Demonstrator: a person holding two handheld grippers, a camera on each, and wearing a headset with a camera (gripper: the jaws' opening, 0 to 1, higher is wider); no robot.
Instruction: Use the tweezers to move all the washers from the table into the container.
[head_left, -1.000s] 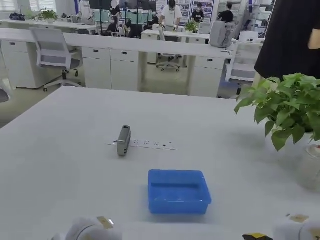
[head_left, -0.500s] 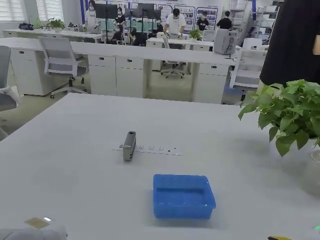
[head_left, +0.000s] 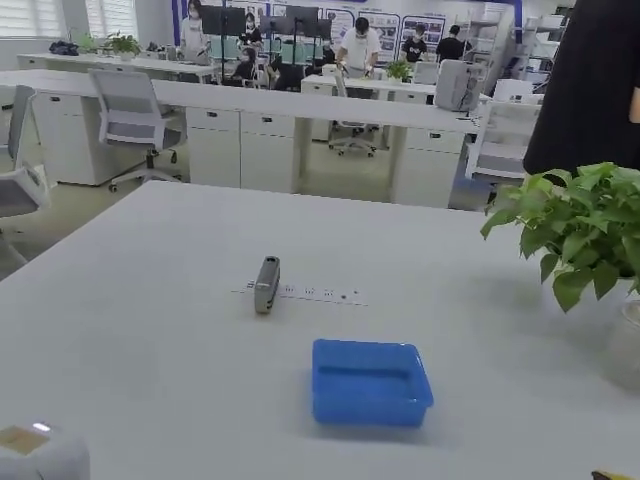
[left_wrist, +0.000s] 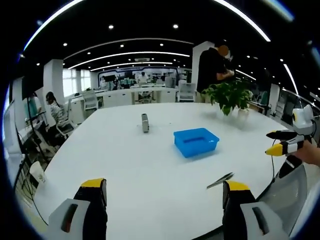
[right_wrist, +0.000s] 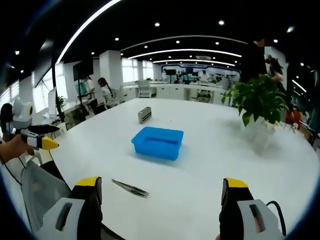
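Note:
A blue container stands on the white table, empty as far as I can see. Beyond it lies a short row of small washers, next to a grey block. The tweezers lie flat near the table's front edge, between my two grippers and in front of the container. My left gripper is open and holds nothing, with the tweezers just inside its right jaw. My right gripper is open too, off the table's edge, and it also appears as the right gripper at the side.
A potted plant stands at the table's right side, with a person in black behind it. Desks, office chairs and several people fill the room beyond the table's far edge. The left gripper hangs off the table's near left corner.
The head camera has tilted up and shifted. Both grippers have sunk lower at the bottom of the head view. The container, washers and grey block have not moved.

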